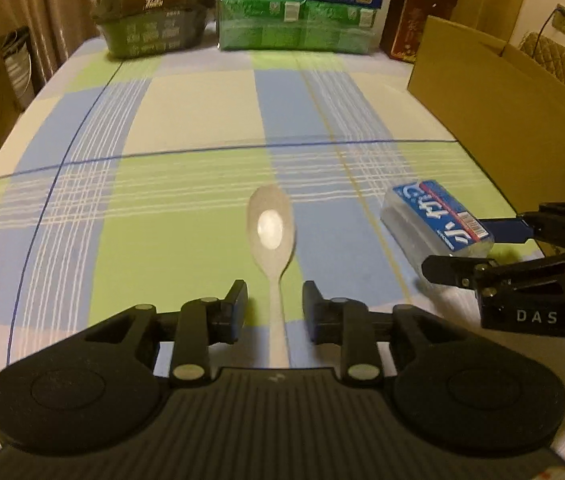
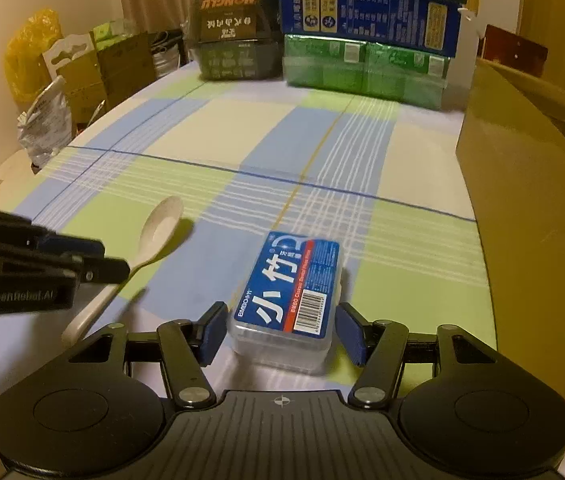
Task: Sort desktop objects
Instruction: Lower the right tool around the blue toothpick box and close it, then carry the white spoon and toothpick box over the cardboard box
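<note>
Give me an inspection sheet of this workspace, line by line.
Surface: table under a blue, green and cream plaid cloth, mostly bare in the middle.
Job's things: white plastic spoon lying flat, bowl pointing away; clear plastic box with blue label lying flat; open brown cardboard carton at the right edge.
Clutter: stacked green and blue drink cartons and a dark carton stack at the far edge.
Grippers: left claw open astride the spoon handle, not touching; right claw open astride the box, pads apart from it.
Cables: one cord to a wall socket.
Surroundings: curtain, boxes and bags beside the table.
</note>
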Tool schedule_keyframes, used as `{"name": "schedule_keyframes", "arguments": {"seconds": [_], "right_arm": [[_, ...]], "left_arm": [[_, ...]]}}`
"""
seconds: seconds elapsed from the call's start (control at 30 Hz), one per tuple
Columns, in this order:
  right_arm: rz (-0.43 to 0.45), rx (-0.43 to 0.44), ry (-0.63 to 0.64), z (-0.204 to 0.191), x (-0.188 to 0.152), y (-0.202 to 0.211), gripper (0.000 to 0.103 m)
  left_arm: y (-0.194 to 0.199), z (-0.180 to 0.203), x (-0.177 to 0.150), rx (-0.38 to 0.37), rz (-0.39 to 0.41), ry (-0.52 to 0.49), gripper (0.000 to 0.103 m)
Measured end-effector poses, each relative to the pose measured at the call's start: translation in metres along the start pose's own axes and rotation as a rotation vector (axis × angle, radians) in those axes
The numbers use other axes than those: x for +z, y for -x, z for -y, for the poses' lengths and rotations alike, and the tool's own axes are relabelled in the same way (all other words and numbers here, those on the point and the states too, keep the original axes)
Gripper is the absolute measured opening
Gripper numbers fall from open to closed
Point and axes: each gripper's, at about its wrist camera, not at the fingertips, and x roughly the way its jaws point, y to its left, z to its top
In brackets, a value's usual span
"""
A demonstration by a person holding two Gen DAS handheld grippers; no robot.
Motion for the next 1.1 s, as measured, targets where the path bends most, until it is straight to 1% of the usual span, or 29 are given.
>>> {"name": "schedule_keyframes", "arguments": {"seconds": [0.1,0.13,0.27,0.3,0.4,0.47,0.6,0.73,0.83,1.0,1.03,1.1], "right_arm": [[0.011,-0.003,-0.015,0.003,0.001,-0.004,0.061],[0.011,-0.006,-0.025,0.004,0.001,-0.007,0.062],[-0.003,-0.008,-0.038,0.005,0.004,-0.018,0.062],[-0.007,-0.011,-0.038,0.005,0.003,-0.02,0.062],[-0.011,-0.026,-0.068,0.008,0.004,-0.023,0.054],[0.0,-0.031,-0.08,0.011,0.006,-0.021,0.054],[0.008,-0.027,-0.095,0.014,0.007,-0.018,0.054],[0.0,-0.025,-0.109,0.015,0.006,-0.019,0.054],[0.003,-0.022,-0.108,0.014,0.007,-0.019,0.054],[0.004,-0.016,-0.109,0.013,0.006,-0.02,0.054],[0.004,-0.017,-0.109,0.013,0.006,-0.02,0.054],[0.008,-0.022,-0.109,0.013,0.007,-0.019,0.054]], "left_arm": [[-0.004,-0.002,0.006,0.02,0.023,0.003,0.029],[-0.005,-0.004,0.007,0.022,0.025,0.01,0.034],[-0.017,-0.005,0.011,0.03,0.018,0.0,0.037],[-0.02,-0.004,0.012,0.037,0.015,-0.009,0.037],[-0.029,-0.002,0.017,0.052,0.018,-0.036,0.04],[-0.033,-0.001,0.019,0.052,0.025,-0.041,0.041],[-0.043,0.001,0.024,0.051,0.028,-0.064,0.041],[-0.052,0.002,0.028,0.041,0.026,-0.058,0.04],[-0.051,0.003,0.029,0.038,0.024,-0.051,0.033],[-0.049,0.005,0.027,0.048,0.025,-0.046,0.031],[-0.049,0.004,0.027,0.05,0.025,-0.046,0.028],[-0.049,0.004,0.027,0.05,0.025,-0.035,0.027]]}}
